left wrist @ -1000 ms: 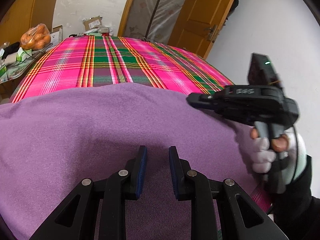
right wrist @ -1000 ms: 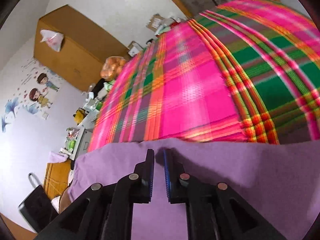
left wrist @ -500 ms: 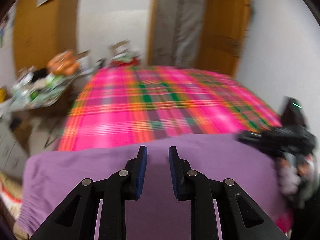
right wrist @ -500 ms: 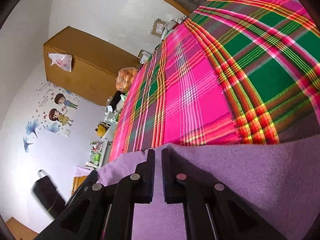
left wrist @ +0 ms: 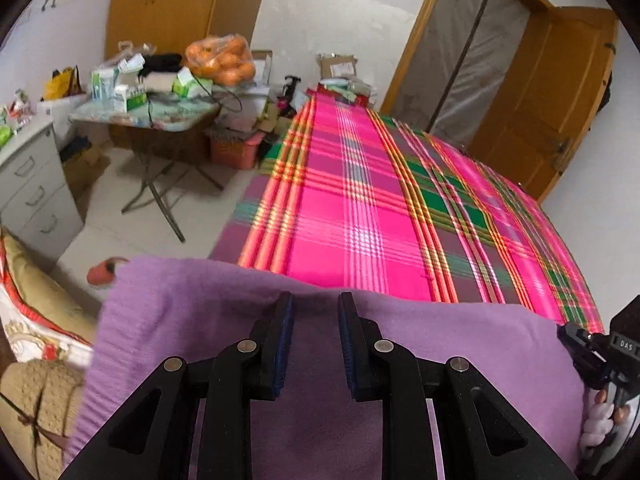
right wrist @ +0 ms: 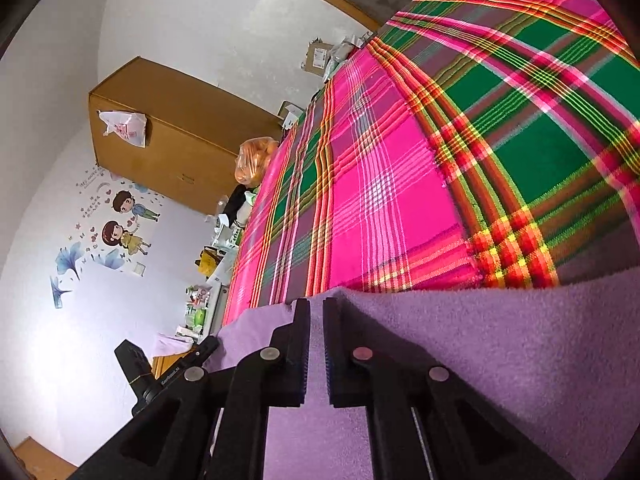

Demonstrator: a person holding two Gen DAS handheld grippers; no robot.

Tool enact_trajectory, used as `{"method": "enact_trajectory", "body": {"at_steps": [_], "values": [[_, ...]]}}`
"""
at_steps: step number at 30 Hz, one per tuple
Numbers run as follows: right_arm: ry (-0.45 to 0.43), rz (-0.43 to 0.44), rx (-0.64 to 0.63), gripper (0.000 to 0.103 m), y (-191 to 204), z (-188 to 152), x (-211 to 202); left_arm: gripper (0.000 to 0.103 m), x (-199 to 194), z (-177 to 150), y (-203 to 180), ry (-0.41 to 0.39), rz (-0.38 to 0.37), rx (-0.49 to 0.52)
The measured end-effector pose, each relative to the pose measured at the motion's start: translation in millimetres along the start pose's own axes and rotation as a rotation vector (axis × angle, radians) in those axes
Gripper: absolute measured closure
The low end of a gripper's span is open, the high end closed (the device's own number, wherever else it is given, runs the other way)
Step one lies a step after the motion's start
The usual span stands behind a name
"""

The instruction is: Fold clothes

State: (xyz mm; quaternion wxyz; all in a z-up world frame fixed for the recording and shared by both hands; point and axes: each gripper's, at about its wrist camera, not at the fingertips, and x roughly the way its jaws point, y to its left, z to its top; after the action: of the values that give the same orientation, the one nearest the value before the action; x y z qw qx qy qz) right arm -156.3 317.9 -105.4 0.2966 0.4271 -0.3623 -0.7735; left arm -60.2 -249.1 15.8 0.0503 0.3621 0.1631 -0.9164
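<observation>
We have the purple garment [left wrist: 460, 344] spread across the near end of the bed, directly under and ahead of both tools, its long axis running side to side between them. Left gripper [left wrist: 314, 342] sits over the garment with a moderate gap between the pads; fabric shows through the gap, but we can't tell whether the pads are pinching a ridge of it or just hovering above. Right gripper [right wrist: 316, 346] has its jaws nearly together with a narrow strip of purple cloth visible between them, so we read that as a pinch on the garment's far edge, near the corner on its left side. The other end of the cloth, off to the left of the left gripper, droops past the bed edge toward the pillow [left wrist: 36, 300], and that end is nearer the left hand. Right gripper shows at the far right of the left view, at the garment's opposite end. Fabric looks like soft fleece or fine knit, matte, slightly fuzzy, with a ribbed hem on the left edge; it'll drape and sag rather than hold a crease. Plaid bedsheet [left wrist: 380, 220] ahead of both tools is a flat coarse weave, pink, green and orange, and lies clear beyond the garment's edge. Our guess for the fold: carry the held edge toward us, across the short axis
</observation>
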Motion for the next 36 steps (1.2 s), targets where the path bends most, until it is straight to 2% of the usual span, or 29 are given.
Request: {"method": "enact_trajectory", "body": {"at_steps": [4, 8, 12, 18, 21, 25, 28, 36], "values": [[-0.003, -0.001, 0.001, 0.097, -1, 0, -2, 0.080, 6, 9, 26, 0.040, -0.043, -0.066], [-0.004, 0.000, 0.004, 0.097, -2, 0, -3, 0.080, 1, 10, 30, 0.021, -0.054, -0.075], [-0.005, 0.002, 0.005, 0.097, -3, 0, -4, 0.080, -14, 3, 29, -0.032, -0.075, -0.067], [-0.003, 0.005, 0.005, 0.097, -4, 3, -4, 0.080, -7, 4, 50, 0.001, -0.123, -0.143], [-0.003, 0.007, 0.007, 0.097, -2, 3, -5, 0.080, -20, -2, 54, -0.038, -0.123, -0.133], [-0.002, 0.006, 0.006, 0.097, -2, 4, -4, 0.080, -36, -19, 70, -0.046, -0.150, -0.187], [-0.003, 0.004, 0.005, 0.097, -3, 4, -3, 0.080, -45, -25, 71, -0.052, -0.153, -0.188], [-0.004, 0.007, 0.007, 0.097, -4, 2, -5, 0.079, -22, 15, 59, -0.023, -0.138, -0.162]]}}
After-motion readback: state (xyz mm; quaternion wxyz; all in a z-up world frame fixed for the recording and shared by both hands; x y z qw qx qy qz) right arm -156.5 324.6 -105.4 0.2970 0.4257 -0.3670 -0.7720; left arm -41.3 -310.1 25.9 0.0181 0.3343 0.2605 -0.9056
